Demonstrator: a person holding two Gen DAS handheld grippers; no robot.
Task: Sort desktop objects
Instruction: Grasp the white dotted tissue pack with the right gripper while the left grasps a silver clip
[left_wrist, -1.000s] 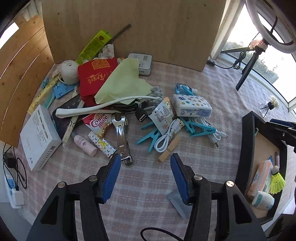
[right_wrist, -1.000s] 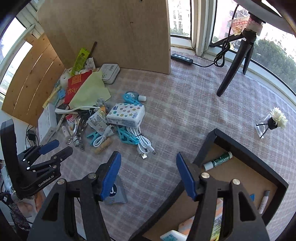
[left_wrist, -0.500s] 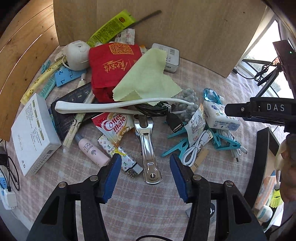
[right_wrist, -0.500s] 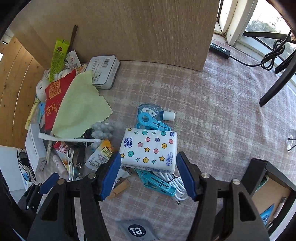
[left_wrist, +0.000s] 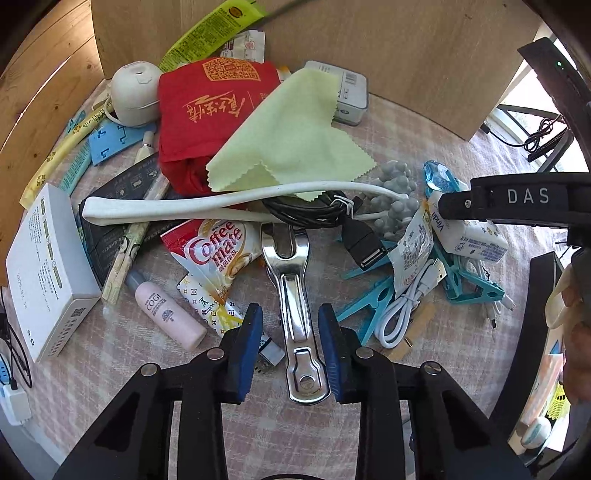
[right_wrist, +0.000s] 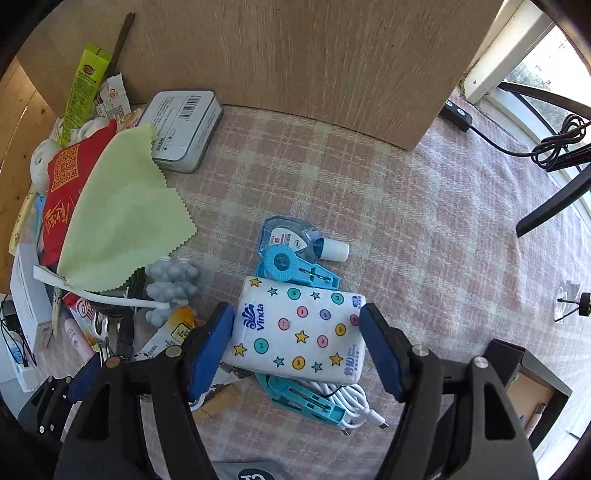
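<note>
Claws both open: left claw (left_wrist: 290, 343) straddles clip (left_wrist: 293, 295), right claw (right_wrist: 297, 349) flanks tissues (right_wrist: 299, 332); close squarely, then lift straight off tabletop (right_wrist: 406, 229)

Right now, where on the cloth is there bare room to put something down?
Bare checked cloth runs right of the correction tape and tissue pack, from the wooden board towards the window. Crowded: left, around the green cloth and metal clip.

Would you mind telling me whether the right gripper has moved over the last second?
Yes: the right gripper has come forward from the black tray toward the wooden board, now straddling the Vinda tissue pack.
</note>
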